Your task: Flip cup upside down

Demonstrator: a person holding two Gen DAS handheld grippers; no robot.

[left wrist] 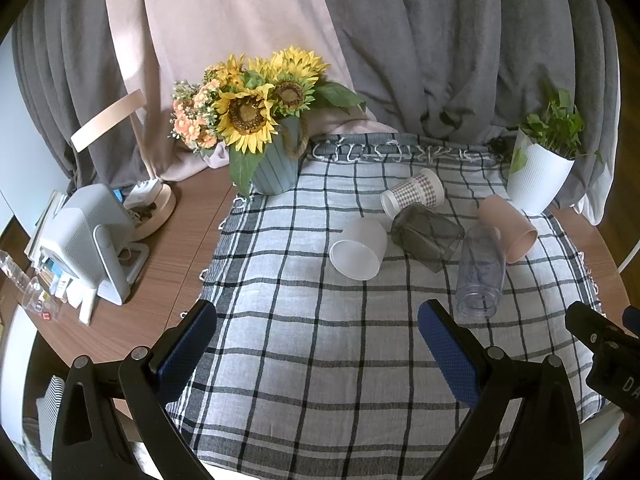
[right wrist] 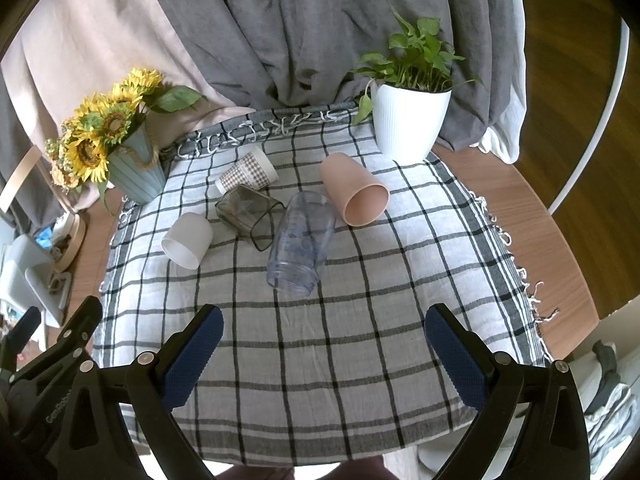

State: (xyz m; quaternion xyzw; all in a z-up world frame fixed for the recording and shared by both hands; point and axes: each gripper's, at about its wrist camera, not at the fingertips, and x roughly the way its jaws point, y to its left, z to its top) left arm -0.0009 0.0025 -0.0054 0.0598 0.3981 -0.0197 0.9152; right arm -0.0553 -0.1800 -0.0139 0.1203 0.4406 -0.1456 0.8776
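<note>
Here, five cups lay tipped on the checked cloth point(right wrist: 320, 380), clear cup point(right wrist: 300, 240) nearest, pink cup point(right wrist: 354, 194) beside it, white cup point(left wrist: 360, 248) leftmost, left gripper point(left wrist: 318, 344) and right gripper point(right wrist: 324, 344) both spread wide, empty, above the near cloth.

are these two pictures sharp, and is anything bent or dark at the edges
Left wrist view: sharp, the checked cloth lines bow outward, corners black. Right wrist view: equally sharp, the same fisheye bend, soft daylight with faint shadows beside the pink cup.
</note>
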